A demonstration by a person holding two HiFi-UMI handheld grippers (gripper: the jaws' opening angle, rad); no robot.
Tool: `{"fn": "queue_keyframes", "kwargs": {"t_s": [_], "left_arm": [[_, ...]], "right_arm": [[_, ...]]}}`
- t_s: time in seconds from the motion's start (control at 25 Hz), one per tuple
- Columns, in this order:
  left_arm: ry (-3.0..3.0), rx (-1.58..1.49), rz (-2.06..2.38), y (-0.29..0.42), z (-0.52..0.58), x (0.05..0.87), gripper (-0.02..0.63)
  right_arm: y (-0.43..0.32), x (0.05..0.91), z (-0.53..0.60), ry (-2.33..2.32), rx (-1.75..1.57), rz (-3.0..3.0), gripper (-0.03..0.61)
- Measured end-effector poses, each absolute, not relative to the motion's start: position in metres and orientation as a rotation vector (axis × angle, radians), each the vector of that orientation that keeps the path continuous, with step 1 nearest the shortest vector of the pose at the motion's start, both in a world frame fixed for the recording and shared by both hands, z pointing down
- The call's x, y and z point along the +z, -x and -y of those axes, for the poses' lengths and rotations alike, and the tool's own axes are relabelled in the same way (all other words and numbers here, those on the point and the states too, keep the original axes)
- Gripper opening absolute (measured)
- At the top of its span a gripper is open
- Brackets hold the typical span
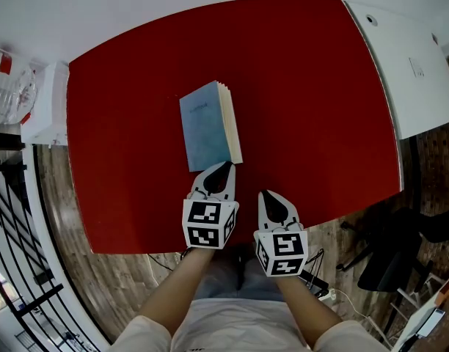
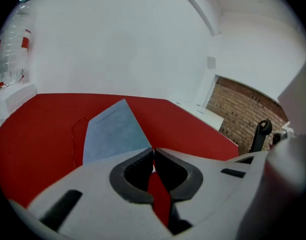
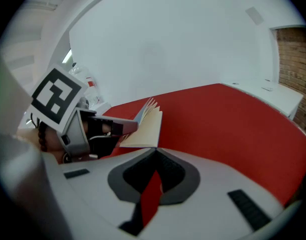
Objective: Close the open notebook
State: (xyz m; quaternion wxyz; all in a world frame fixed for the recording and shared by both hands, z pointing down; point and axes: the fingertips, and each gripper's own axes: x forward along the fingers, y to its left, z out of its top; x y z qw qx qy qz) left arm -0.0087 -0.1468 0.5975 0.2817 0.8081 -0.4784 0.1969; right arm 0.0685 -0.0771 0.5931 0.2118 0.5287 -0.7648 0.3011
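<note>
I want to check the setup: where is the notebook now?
In the head view the notebook lies on the red table, left of its middle, just beyond the tips of the left gripper.

Bright, even daylight; soft shadows. Fisheye bending and dark corners, strongest at 12 and 6 o'clock. Near gripper bodies blur.

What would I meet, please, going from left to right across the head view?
Clear bottle → white ledge → notebook → right tongs → white counter. The left tongs overlap the notebook, so I leave them out of the order.
</note>
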Motion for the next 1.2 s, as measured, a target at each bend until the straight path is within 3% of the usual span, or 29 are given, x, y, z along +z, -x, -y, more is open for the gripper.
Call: {"fn": "queue_keyframes", "kwargs": {"t_s": [0.64,1.2], "left_arm": [[-2.046,0.730,1.249,-0.017,0.149,0.664,0.018],[-2.021,0.799,1.241,-0.020,0.149,0.672,0.017]], "right_arm": [[-0.095,0.605,0.074,-1.523,0.882,2.086,0.005],[-0.108,0.607,0.077,-1.529,0.901,2.090,0.006]]}}
